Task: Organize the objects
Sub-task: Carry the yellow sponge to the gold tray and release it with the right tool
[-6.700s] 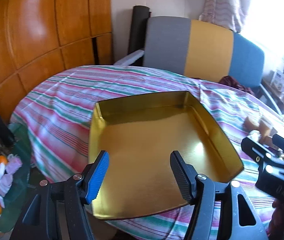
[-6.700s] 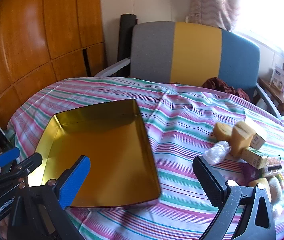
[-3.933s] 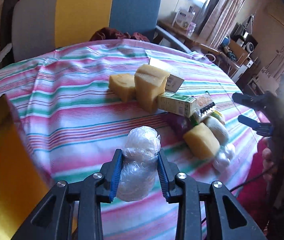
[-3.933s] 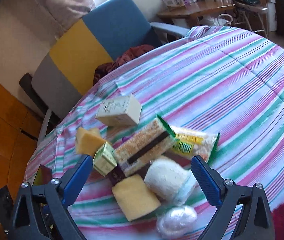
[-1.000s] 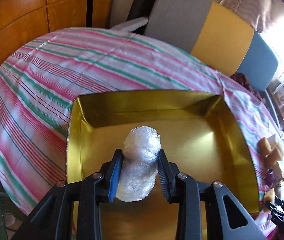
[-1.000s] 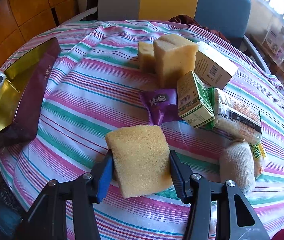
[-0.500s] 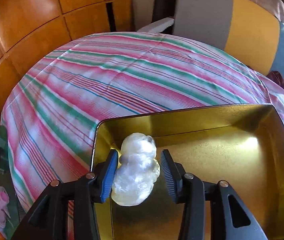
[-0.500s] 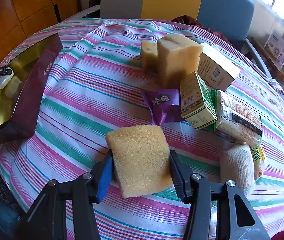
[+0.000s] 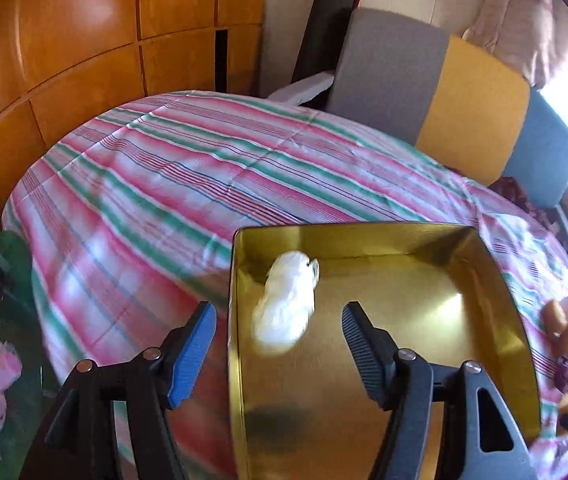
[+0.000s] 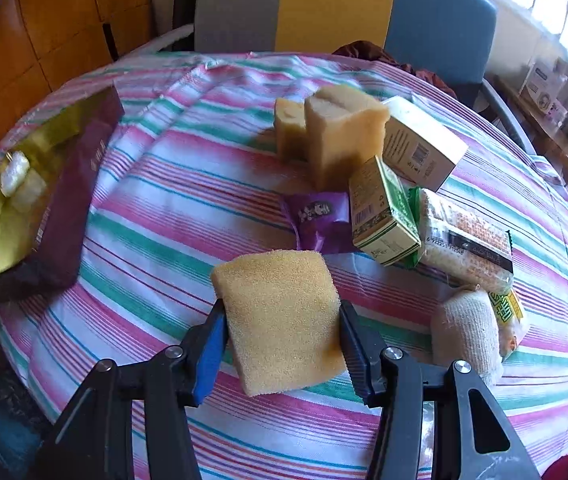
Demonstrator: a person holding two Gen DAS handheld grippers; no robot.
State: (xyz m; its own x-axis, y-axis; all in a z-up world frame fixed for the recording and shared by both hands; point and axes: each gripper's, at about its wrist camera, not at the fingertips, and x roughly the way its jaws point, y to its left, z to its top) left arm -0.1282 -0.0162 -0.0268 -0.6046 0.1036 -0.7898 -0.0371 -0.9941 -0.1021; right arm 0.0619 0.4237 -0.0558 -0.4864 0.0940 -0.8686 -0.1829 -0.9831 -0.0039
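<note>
No wording is legible: print and barcodes on the boxes (image 10: 384, 211) are too small to read.

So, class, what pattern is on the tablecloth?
Pink, green and white stripes on the tablecloth, clearest from the right wrist.

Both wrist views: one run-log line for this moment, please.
left gripper: jaws just opened, clear of plastic-wrapped bundle in gold tray | right gripper: shut on yellow sponge

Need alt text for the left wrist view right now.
The left gripper, its jaws just opened, hovers over a gold tray where a plastic-wrapped white bundle lies free near the far left corner. The tray sits on a striped tablecloth.
</note>
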